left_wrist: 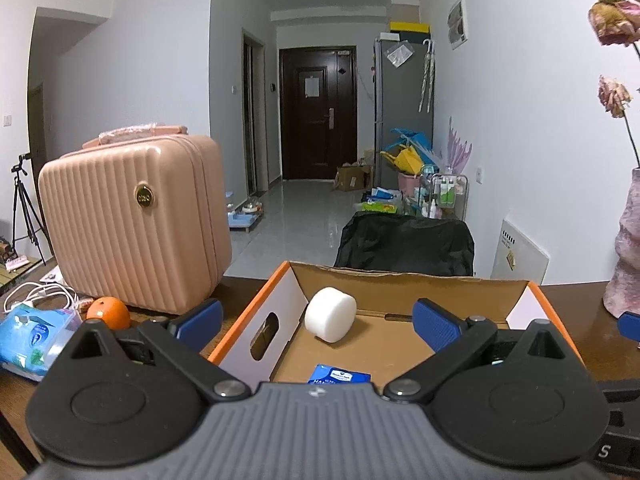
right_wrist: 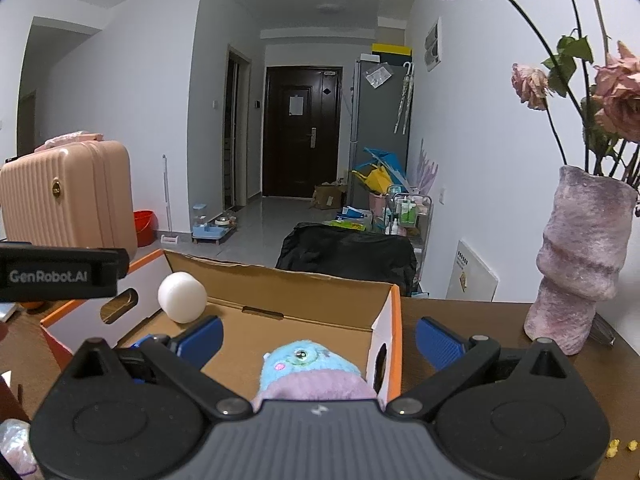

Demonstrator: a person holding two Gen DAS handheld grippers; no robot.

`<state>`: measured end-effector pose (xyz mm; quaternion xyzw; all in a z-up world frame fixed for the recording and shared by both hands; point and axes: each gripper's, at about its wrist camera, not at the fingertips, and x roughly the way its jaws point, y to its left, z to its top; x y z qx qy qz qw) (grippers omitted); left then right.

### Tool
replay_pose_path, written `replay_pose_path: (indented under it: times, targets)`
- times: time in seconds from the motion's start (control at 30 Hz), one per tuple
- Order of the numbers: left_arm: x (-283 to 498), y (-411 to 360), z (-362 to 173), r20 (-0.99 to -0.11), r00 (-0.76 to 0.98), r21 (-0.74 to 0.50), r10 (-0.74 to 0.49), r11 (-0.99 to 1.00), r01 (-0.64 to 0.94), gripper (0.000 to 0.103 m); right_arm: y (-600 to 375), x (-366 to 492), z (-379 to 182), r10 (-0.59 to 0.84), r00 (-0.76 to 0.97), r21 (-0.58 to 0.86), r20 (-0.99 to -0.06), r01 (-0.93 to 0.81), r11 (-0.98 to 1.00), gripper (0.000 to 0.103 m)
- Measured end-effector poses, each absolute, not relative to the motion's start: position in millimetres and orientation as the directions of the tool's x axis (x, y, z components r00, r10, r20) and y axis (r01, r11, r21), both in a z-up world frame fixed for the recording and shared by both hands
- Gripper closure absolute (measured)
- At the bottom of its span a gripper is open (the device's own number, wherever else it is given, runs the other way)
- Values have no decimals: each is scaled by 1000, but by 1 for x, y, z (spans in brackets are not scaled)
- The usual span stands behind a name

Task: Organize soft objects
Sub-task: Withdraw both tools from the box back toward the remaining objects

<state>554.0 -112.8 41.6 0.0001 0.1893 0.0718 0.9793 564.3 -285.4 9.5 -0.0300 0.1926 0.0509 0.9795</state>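
Plush toy (right_wrist: 316, 372) in box (right_wrist: 280, 300) shows only from right wrist.

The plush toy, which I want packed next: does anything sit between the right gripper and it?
Nothing visible does. The plush toy already lies in the cardboard box, directly between the open fingers of the right gripper, with no object in front of it.

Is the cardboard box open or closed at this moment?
Open. The cardboard box has no lid over it, and both wrist views look straight in at the white foam cylinder, tissue packet and plush toy.
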Motion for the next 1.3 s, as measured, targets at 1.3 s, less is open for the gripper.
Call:
replay_pose_path:
  times: [1.3]
  targets:
    - [439,-98,45,-335,938,38,94,996,-86,0,-302,458,19,56,930,-25,-364,-69,997,0]
